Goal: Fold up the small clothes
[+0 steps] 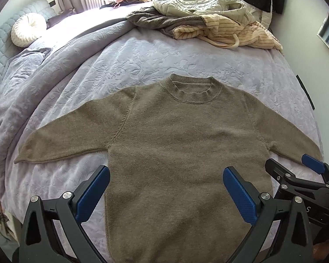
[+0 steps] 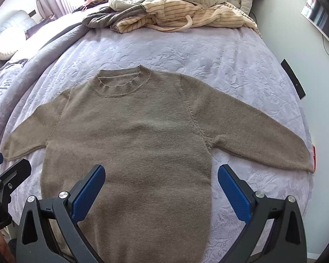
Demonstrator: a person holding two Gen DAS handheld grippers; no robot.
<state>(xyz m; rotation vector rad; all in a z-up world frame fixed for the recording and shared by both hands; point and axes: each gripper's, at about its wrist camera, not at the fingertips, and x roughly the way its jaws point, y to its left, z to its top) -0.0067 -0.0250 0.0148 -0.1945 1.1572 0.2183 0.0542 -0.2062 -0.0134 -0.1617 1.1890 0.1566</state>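
Note:
A brown knit sweater [image 1: 175,142] lies flat and face up on the bed, collar away from me, both sleeves spread out sideways. It also shows in the right wrist view [image 2: 129,135]. My left gripper [image 1: 166,176] is open and empty, hovering above the sweater's lower body. My right gripper [image 2: 161,174] is open and empty, above the lower body's right part, its right finger over the bedspread. The right gripper also shows in the left wrist view [image 1: 296,171], beside the right sleeve. Part of the left gripper shows at the left edge of the right wrist view [image 2: 2,171].
The bed has a lavender embossed bedspread [image 1: 142,57]. A pile of other clothes [image 1: 208,19] lies at its far end, with a cream striped garment and a quilted jacket. A round white cushion [image 1: 27,29] sits far left. A wall [image 2: 296,43] runs along the right.

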